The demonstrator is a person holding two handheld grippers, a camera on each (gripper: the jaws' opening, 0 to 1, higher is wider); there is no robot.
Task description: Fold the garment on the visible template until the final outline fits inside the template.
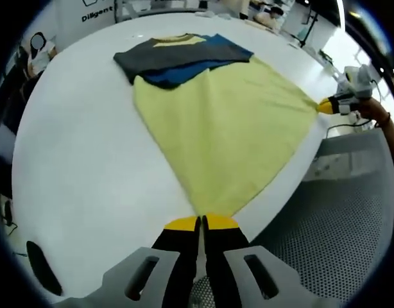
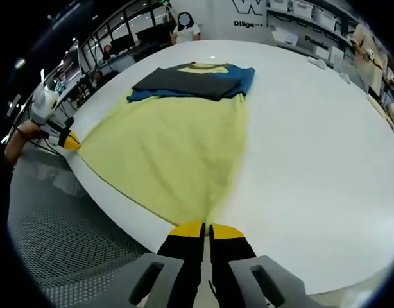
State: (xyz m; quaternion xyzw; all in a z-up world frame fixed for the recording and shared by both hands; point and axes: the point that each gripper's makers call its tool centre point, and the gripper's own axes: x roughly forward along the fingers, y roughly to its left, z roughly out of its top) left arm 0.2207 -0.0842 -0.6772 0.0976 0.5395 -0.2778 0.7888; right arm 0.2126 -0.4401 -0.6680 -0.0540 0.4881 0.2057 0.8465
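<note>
White tabletop (image 1: 81, 160) carries a yellow T-shirt (image 1: 229, 135); left gripper (image 1: 201, 222) and right gripper (image 2: 205, 228) each clamp hem corners at its near edge.

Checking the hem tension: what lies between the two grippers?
In the left gripper view, the yellow garment hem stretches along the table edge from the left gripper to the right gripper.

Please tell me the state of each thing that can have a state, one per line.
garment: sleeves folded in, yellow body stretched flat on the table, hem corners pinched.
left gripper: shut on the garment's hem corner.
right gripper: shut on the other hem corner.
</note>
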